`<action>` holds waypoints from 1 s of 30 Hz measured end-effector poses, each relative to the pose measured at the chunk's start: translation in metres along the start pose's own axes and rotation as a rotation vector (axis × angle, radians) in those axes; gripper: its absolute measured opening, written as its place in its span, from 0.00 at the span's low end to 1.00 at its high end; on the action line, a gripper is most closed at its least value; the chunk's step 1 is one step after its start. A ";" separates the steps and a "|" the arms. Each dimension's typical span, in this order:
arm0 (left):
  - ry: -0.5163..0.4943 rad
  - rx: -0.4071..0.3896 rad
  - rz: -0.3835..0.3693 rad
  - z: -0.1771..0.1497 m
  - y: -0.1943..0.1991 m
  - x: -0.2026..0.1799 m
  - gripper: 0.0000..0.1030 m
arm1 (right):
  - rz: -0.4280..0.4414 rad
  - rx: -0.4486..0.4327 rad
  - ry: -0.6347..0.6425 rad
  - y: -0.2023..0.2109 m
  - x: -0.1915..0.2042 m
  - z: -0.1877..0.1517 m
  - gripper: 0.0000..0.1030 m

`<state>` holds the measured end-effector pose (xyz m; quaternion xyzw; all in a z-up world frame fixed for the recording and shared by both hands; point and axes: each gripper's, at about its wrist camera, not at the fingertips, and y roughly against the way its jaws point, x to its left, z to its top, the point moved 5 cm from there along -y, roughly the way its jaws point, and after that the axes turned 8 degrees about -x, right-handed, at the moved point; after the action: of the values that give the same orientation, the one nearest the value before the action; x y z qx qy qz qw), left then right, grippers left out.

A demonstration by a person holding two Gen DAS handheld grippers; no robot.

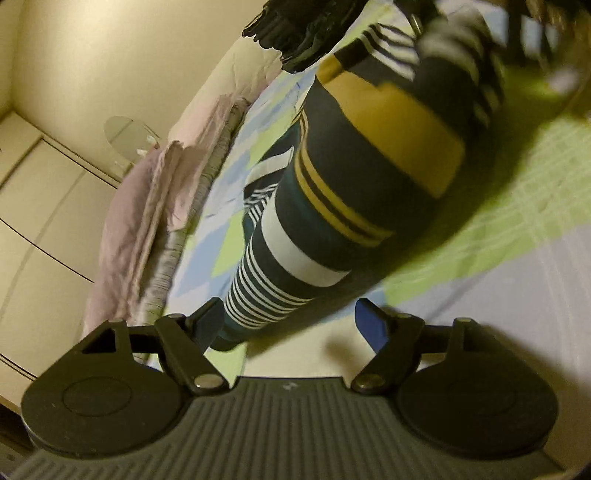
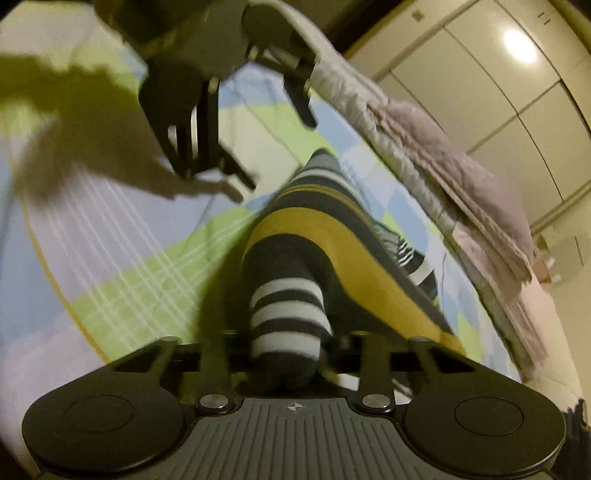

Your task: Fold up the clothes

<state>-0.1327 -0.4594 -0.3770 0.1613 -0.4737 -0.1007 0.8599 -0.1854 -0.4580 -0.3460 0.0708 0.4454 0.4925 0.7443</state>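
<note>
A striped garment [image 1: 369, 155], dark teal with mustard and white bands, hangs stretched above the checked bedsheet [image 1: 498, 221]. My left gripper [image 1: 291, 325] is open; the garment's lower end rests against its left finger [image 1: 207, 325], not clamped. My right gripper [image 2: 291, 354] is shut on the garment's [image 2: 314, 236] striped end [image 2: 284, 314] and holds it up. The left gripper [image 2: 236, 158] shows at the top of the right wrist view, open above the sheet [image 2: 129, 258].
A folded pink-grey quilt [image 1: 147, 221] lies along the bed's far edge, also in the right wrist view [image 2: 461, 184]. Cream wardrobe doors [image 2: 498, 92] stand behind. A dark garment [image 1: 295, 29] lies at the top of the bed.
</note>
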 end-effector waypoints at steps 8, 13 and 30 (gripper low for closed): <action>-0.139 -0.017 0.101 0.046 -0.007 -0.032 0.74 | -0.042 -0.089 0.085 0.076 -0.054 -0.045 0.21; -0.158 0.051 0.059 0.084 0.000 -0.076 0.32 | -0.093 -0.080 0.116 0.108 -0.053 -0.114 0.21; -0.030 0.208 -0.023 0.197 0.106 -0.178 0.18 | -0.169 -0.023 0.082 0.162 -0.043 -0.186 0.29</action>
<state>-0.3921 -0.3394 -0.3784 0.2537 -0.4926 -0.0632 0.8300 -0.4353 -0.4725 -0.3428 0.0041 0.4744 0.4356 0.7650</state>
